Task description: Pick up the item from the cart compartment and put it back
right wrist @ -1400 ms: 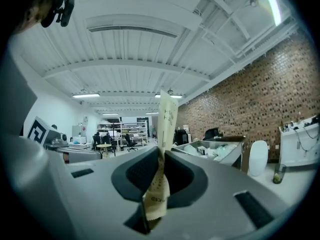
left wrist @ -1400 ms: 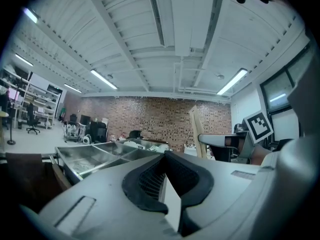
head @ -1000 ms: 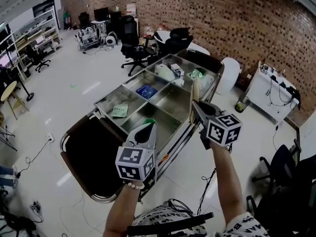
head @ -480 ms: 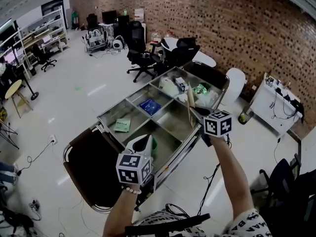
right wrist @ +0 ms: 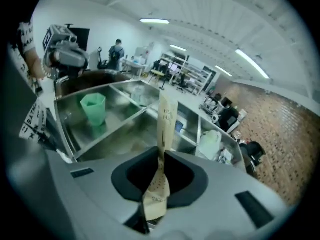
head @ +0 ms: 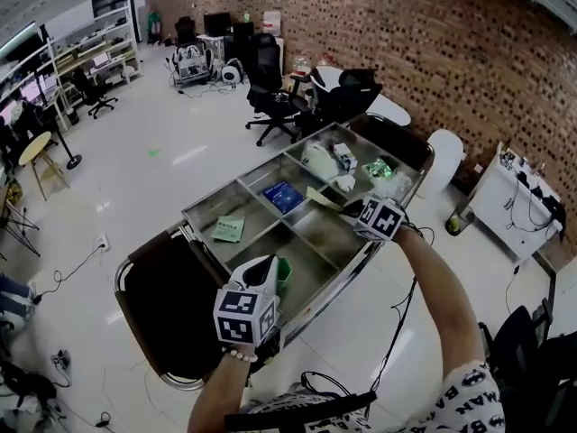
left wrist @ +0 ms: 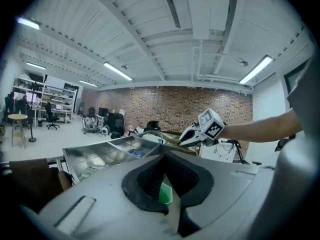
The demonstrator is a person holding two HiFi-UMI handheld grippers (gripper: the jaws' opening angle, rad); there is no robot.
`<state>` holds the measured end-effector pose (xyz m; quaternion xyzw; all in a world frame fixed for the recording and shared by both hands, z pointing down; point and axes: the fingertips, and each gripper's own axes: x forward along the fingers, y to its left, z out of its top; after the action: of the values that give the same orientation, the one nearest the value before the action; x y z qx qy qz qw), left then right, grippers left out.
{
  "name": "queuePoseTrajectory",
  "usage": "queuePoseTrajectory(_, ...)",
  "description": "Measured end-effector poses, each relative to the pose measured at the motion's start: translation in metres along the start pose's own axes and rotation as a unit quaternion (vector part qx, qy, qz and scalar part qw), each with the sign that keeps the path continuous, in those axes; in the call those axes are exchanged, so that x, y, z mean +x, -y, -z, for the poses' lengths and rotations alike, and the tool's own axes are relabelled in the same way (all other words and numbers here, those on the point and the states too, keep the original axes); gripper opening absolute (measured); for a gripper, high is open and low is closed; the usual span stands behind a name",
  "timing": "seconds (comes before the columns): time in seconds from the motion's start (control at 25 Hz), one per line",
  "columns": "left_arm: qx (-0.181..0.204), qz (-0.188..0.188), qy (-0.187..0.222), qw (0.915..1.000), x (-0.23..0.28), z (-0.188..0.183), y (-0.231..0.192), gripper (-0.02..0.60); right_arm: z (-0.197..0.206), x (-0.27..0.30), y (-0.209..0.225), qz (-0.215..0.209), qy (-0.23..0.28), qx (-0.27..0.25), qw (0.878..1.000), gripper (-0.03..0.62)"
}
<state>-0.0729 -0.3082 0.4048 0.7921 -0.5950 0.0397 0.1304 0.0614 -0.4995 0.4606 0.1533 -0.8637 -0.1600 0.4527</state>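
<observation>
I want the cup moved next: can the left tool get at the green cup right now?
Probably yes: the green cup stands upright just ahead of the left tool, nothing lies between them, and its jaws look apart and empty.

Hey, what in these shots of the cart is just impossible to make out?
Print on the paper sleeve in the right gripper: right gripper view, too small and blurred.
Most of the green cup: left gripper view, hidden by the left gripper's own body.
Items in the far cart compartment: head view, too small to identify.
</observation>
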Motion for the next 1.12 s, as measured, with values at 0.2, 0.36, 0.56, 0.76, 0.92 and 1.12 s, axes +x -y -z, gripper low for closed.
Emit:
queuePoseTrajectory(0.2,-0.011,-0.014,-0.001,0.9998,-0.005,0.009,-0.006,0.0,0.028,0.033,-0.026,-0.066,-0.087,-0.088,0.99,0.051)
queuePoseTrajectory(0.36,-0.024,-0.026,0.002,0.9994,-0.009,0.013,-0.014,0.0,0.035,0.055,-0.039,-0.093,-0.131,-0.128,0.979,0.052)
queuePoseTrajectory(0.56,-0.031,-0.038,0.005,0.9988,-0.018,0.018,-0.022,0.0,0.049,0.078,-0.046,-0.113,-0.172,-0.142,0.968,0.054)
queuePoseTrajectory(0.76,-0.043,-0.053,0.01,0.9976,-0.03,0.021,-0.036,0.0,0.06,0.089,-0.05,-0.123,-0.199,-0.155,0.96,0.054)
queuePoseTrajectory(0.92,-0.046,-0.058,0.01,0.9972,-0.038,0.024,-0.041,0.0,0.063,0.091,-0.05,-0.119,-0.205,-0.156,0.959,0.079)
queuePoseTrajectory(1.12,-0.046,-0.06,0.007,0.9971,-0.038,0.03,-0.044,0.0,0.069,0.09,-0.053,-0.12,-0.218,-0.142,0.958,0.159)
